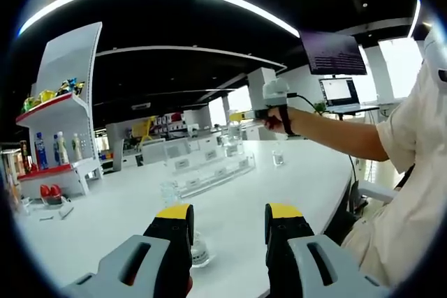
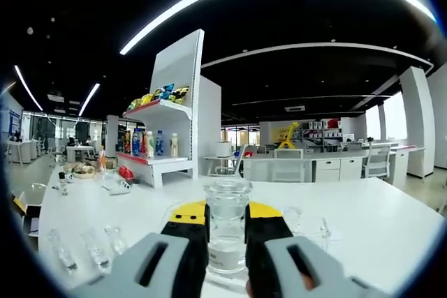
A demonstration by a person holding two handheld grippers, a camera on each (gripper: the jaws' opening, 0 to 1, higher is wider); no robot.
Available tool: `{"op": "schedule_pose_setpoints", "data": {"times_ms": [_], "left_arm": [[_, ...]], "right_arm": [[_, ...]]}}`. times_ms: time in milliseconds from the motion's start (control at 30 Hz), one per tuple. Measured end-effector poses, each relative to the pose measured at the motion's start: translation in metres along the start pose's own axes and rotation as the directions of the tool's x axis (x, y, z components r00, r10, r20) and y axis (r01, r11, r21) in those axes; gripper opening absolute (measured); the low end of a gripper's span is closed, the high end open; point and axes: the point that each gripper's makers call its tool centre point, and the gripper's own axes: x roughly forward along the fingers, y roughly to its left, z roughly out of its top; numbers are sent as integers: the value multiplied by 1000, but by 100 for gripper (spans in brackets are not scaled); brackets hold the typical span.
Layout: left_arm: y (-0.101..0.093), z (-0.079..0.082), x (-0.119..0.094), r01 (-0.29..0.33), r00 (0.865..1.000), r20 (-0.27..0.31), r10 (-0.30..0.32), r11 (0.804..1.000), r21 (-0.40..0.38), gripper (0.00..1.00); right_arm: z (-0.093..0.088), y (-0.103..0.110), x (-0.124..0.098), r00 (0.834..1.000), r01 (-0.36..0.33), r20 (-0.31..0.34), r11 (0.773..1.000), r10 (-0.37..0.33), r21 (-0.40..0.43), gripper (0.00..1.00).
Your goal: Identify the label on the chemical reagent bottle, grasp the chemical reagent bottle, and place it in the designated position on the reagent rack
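- Right gripper (image 2: pixel 227 232): jaws closed narrow on a clear glass bottle (image 2: pixel 226 232), yellow tips at both sides of it; bottle upright, white label low on its body, text too small to read.
- Same bottle held up above the white desk (image 2: pixel 391 221); a clear plastic rack (image 2: pixel 307 225) sits on the desk just behind and to the right of it.
- Few small clear bottles (image 2: pixel 91 246) lie/stand on the desk at lower left of right gripper view.
- Left gripper (image 1: pixel 229 232): jaws apart at medium width, nothing between them; low over the desk (image 1: pixel 126 204).
- Small clear bottle (image 1: pixel 200 250) on the desk just beside the left jaw's inner edge, partly hidden by it; cannot tell if touching.
- Left gripper view also shows the person's hand (image 1: pixel 274 118) reaching out w/ the right gripper (image 1: pixel 237 116) over the tiered clear rack (image 1: pixel 209 165) w/ label tags on its steps.
- One more small bottle (image 1: pixel 278 155) stands on the desk near the rack's right end.
- Background: white shelf unit (image 2: pixel 164 134) w/ drink bottles and snack packs; laptop (image 1: pixel 341 93) and dark monitor (image 1: pixel 333 52) at far right in left gripper view.
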Motion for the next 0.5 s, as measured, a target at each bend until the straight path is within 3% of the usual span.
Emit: {"op": "schedule_pose_setpoints", "data": {"times_ms": [500], "left_arm": [[-6, 1, 7, 16, 1000, -14, -16, 1000, 12, 42]], "right_arm": [[10, -7, 7, 999, 9, 39, 1000, -9, 10, 19]]}}
